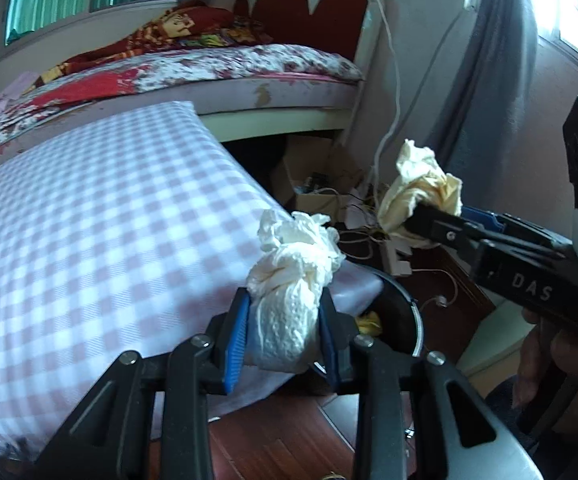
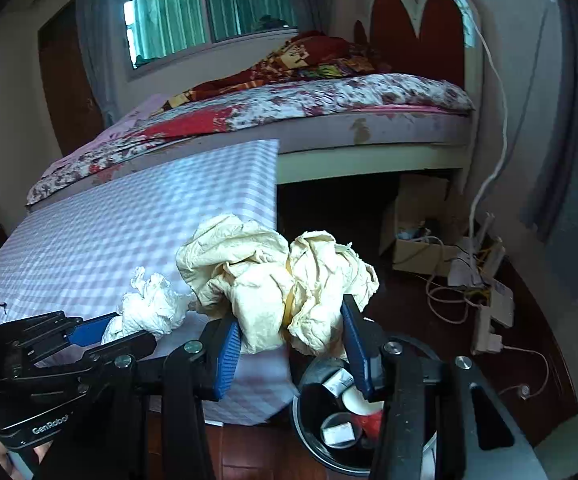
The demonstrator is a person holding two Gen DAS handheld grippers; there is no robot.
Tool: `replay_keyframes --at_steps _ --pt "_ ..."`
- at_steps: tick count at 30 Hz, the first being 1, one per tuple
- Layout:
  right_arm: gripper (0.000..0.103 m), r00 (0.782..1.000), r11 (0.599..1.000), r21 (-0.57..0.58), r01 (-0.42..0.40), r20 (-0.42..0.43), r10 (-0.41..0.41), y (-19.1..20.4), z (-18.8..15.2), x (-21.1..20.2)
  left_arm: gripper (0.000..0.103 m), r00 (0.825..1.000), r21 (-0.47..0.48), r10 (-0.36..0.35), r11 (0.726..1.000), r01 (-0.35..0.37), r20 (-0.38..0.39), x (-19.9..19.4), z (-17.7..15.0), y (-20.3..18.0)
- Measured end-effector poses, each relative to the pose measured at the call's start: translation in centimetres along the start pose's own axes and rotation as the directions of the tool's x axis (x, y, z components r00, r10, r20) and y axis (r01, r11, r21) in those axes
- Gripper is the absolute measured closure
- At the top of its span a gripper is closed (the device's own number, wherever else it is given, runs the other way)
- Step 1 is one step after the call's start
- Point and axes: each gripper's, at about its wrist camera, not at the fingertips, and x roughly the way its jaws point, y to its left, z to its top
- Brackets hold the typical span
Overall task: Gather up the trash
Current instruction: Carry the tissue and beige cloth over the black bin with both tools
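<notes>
Biggest thing I've got in view is the bed (image 2: 329, 96) along the far wall, flowery cover, a rumpled red and yellow blanket (image 2: 309, 60) up by the dark red scalloped headboard (image 2: 421, 28). Behind it there's a window (image 2: 209, 8) with green curtains. Grey drapes hang on the right, and a white cable (image 1: 389, 60) runs down the wall to a messy pile of wires and a cardboard box (image 2: 417, 248) on the dark wood floor (image 1: 281, 432) by the bed.

Closer in is the counter (image 1: 89, 220), covered in a pink and white checked cloth. Just off its near corner sits a round black trash bin (image 2: 309, 432) on the floor, already holding some white scraps, a red bit and something yellow.

Readable writing: "DAS" on the side of the right tongs (image 1: 413, 220) in the left camera, and "GenRobot" (last letter cut off) on the left tongs (image 2: 129, 328) in the right camera.

Left tongs are clenched on a crumpled white paper towel wad (image 1: 289, 300), held over the counter's corner, near the bin. Right tongs are clamped on a bigger cream-yellow crumpled paper wad (image 2: 277, 280), up above the bin's edge. A bit of hand (image 1: 537, 360) shows under the right handle.
</notes>
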Motion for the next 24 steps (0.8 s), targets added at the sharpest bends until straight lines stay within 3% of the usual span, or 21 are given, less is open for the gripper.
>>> replay_keyframes --at_steps 11,24 --pt "0.054 0.991 0.991 0.062 0.116 -0.08 -0.111 -7.3 -5.2 -1.6 0.07 0.996 -0.018 -0.075 0.997 0.074 -0.055 2.9 -2.3 -6.4" --pt "0.054 0.974 0.989 0.085 0.125 -0.203 -0.106 -11.1 -9.9 1.3 0.07 0.986 -0.04 -0.053 0.998 0.047 -0.16 7.8 -5.5 -9.5"
